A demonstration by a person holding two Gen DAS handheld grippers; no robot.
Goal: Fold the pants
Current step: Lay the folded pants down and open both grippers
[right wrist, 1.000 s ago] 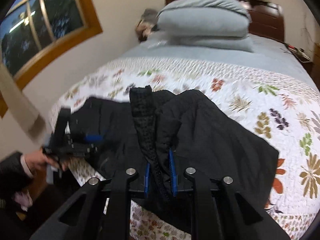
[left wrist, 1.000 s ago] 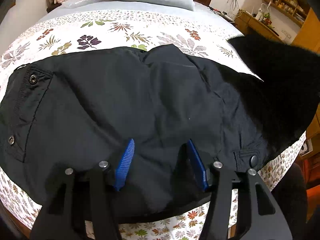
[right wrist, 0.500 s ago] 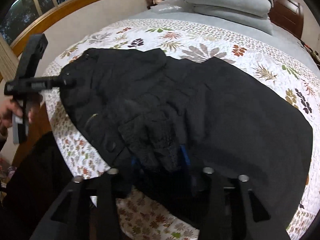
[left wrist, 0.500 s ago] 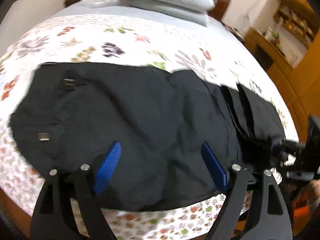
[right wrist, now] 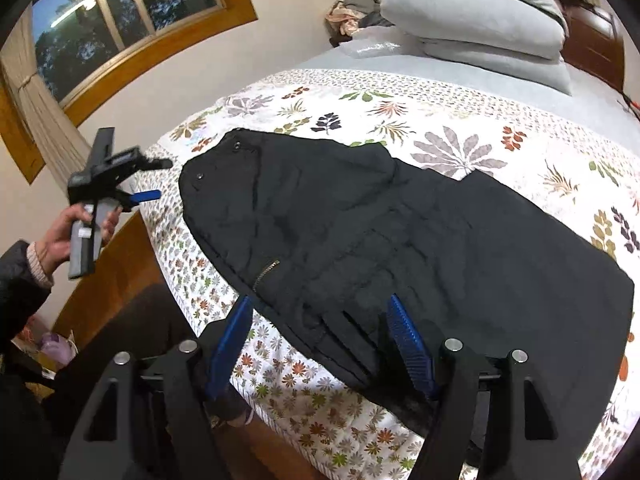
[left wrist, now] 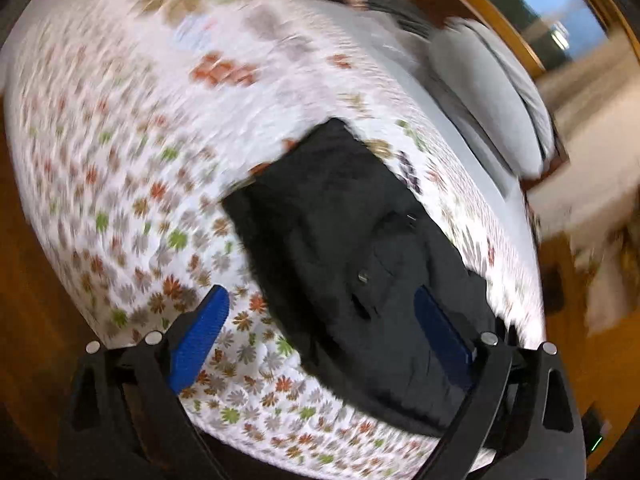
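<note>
Both tools let go: right tool point(right wrist: 322, 340) gapes over the pants point(right wrist: 400, 240) at 6 o'clock, left tool point(right wrist: 150, 180) wide apart at 9, off the bed point(right wrist: 460, 120).

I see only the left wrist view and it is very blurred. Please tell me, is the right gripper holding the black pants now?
Observer: No. The right gripper is open, with the black pants lying flat on the floral quilt and not pinched.
Operator: Where is my left gripper seen from there?
Observer: The left gripper is in the air beside the bed's edge, apart from the pants.
Operator: Is any zipper visible?
Observer: Yes, a short metal zipper shows near the pants' near edge.
</note>
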